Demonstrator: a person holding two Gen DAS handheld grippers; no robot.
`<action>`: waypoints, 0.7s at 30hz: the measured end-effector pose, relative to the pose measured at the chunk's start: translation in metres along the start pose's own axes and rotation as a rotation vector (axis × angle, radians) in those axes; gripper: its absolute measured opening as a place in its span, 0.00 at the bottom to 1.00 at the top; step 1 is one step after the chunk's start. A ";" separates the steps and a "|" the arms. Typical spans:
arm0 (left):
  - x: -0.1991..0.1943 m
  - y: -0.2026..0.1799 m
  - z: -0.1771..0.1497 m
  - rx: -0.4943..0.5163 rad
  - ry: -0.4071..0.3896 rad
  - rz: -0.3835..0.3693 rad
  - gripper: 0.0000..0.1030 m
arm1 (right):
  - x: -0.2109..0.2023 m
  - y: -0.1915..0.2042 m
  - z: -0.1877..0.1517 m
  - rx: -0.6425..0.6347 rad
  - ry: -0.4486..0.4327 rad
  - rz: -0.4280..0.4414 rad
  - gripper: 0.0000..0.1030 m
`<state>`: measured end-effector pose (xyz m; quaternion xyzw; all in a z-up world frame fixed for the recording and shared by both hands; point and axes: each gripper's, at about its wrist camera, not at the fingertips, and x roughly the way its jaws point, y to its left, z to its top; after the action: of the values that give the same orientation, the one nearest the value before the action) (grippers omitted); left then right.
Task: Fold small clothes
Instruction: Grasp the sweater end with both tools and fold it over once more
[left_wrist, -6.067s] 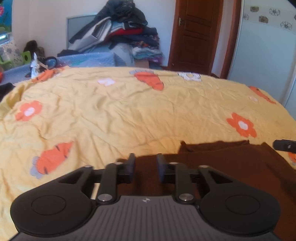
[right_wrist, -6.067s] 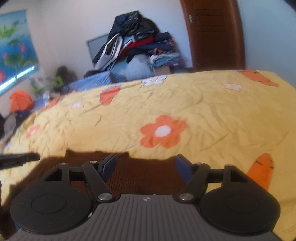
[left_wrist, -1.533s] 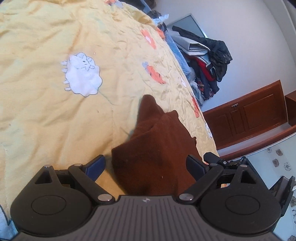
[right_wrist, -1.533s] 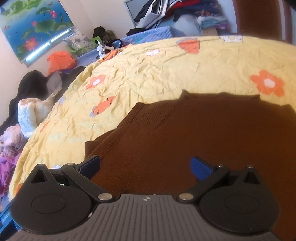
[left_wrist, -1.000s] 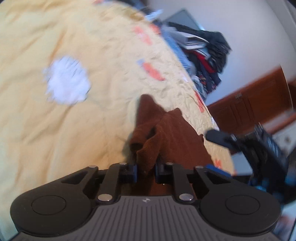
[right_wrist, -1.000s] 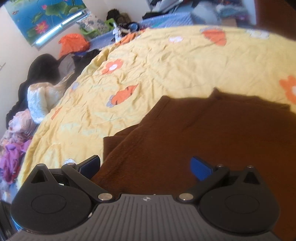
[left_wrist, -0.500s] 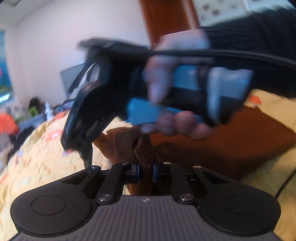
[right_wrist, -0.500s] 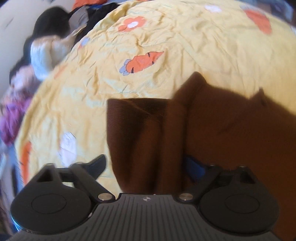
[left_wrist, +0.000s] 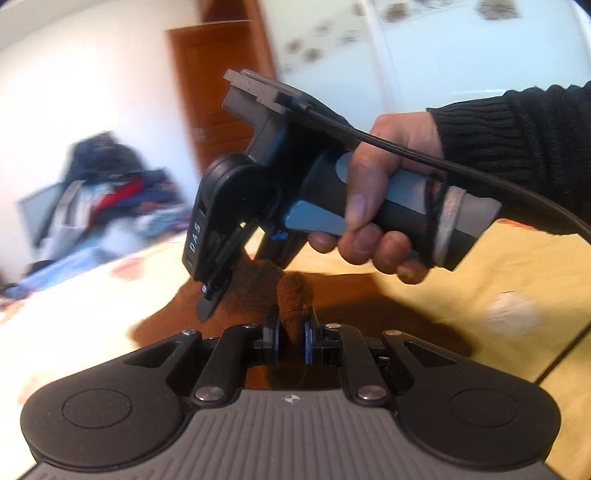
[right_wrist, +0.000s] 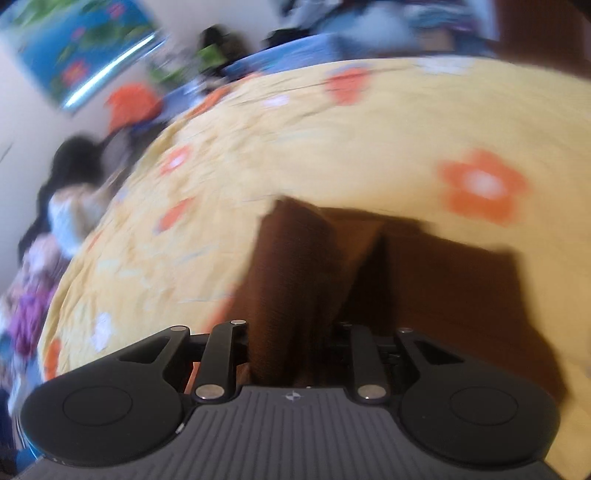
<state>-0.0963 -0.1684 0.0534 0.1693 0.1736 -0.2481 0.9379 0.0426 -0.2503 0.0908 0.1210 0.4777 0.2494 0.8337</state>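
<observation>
From my left wrist, my left gripper is pinched tight on a raised tuft of the brown garment. A second ago that bunch lay low against the yellow bedspread; now it is lifted, and my right hand has come in just beyond my fingertips. From my right wrist, my right gripper was spread wide a second ago and is now closing on a fold of the garment standing up between its fingers. With both ends caught, I judge the fold-over can begin.
</observation>
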 end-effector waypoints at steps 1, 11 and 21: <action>0.008 -0.009 0.000 0.003 0.017 -0.039 0.11 | -0.006 -0.018 -0.008 0.034 -0.005 -0.021 0.27; 0.030 -0.035 -0.018 -0.012 0.150 -0.092 0.11 | -0.018 -0.107 -0.047 0.315 -0.114 0.097 0.50; 0.017 -0.049 -0.010 0.036 0.096 -0.113 0.08 | -0.027 -0.078 -0.043 0.176 -0.159 0.121 0.17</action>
<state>-0.1106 -0.2115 0.0261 0.1880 0.2233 -0.2955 0.9096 0.0181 -0.3319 0.0543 0.2415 0.4218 0.2460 0.8386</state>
